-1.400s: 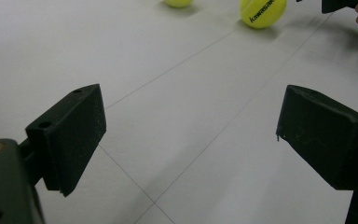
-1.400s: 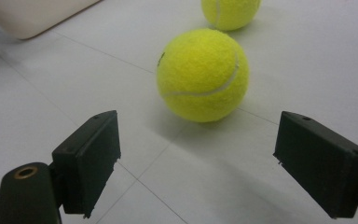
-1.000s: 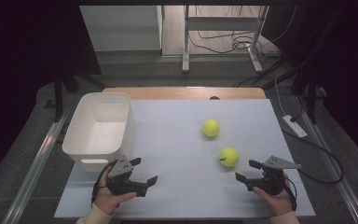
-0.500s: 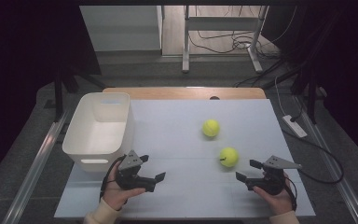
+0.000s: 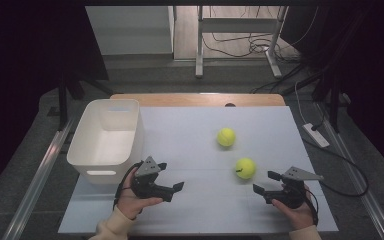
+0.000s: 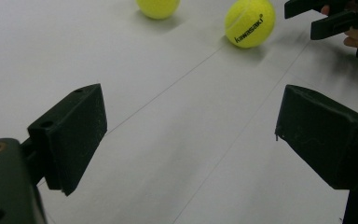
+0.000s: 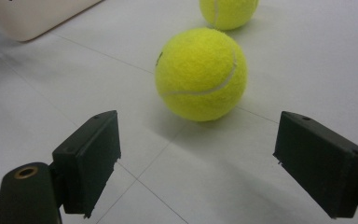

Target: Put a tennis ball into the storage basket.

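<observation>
Two yellow tennis balls lie on the white table [image 5: 190, 150]: a far ball [image 5: 226, 136] and a near ball [image 5: 245, 168]. My right gripper [image 5: 265, 182] stands open just to the right of the near ball, a short gap away and pointing at it. In the right gripper view the near ball [image 7: 201, 74] sits just ahead of the spread jaws of that gripper [image 7: 196, 163], with the far ball [image 7: 228, 11] behind it. My left gripper [image 5: 171, 176] is open and empty beside the bin's front corner. Its view [image 6: 191, 135] looks toward the near ball [image 6: 250, 23] and the far ball [image 6: 157, 7].
An empty white bin [image 5: 107, 135] stands at the table's left side; its corner [image 7: 32, 16] appears in the right gripper view. The right gripper [image 6: 328, 16] appears at the top right of the left gripper view. A wooden strip [image 5: 195, 99] borders the far edge.
My left gripper has moved to the right, away from the bin's front and toward the table's middle. The right gripper and both balls have stayed in place.
</observation>
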Demonstrator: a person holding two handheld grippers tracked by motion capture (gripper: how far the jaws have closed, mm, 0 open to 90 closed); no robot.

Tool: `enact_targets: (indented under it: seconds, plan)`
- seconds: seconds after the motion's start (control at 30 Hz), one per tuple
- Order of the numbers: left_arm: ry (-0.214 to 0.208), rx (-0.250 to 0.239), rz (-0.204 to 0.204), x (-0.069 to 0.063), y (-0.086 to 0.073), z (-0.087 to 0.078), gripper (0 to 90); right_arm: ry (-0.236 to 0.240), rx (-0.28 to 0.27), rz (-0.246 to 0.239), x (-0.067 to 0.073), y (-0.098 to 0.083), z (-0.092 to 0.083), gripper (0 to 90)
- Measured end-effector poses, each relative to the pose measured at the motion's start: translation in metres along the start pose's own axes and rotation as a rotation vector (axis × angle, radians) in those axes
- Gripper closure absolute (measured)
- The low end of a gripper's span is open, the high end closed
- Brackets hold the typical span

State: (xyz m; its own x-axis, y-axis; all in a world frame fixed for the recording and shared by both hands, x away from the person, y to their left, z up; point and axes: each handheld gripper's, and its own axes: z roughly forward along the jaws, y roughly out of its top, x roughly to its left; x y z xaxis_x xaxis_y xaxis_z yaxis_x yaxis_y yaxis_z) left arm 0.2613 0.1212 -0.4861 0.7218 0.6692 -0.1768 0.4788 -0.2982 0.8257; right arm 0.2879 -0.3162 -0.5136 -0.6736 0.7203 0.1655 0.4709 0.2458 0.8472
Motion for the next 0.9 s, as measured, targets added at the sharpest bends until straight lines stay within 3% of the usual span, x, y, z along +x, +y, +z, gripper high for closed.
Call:
enact_targets:
  seconds: [0.23, 0.9]
  plan:
    - [-0.013, 0.009, -0.001, -0.001, 0.006, 0.006, 10.5, 0.002, 0.004, -0.011, 0.001, 0.001, 0.002, 14.2]
    - [-0.060, 0.019, 0.044, -0.011, 0.028, 0.025, 10.4, -0.002, 0.008, -0.019, 0.004, 0.001, 0.002, 14.2]
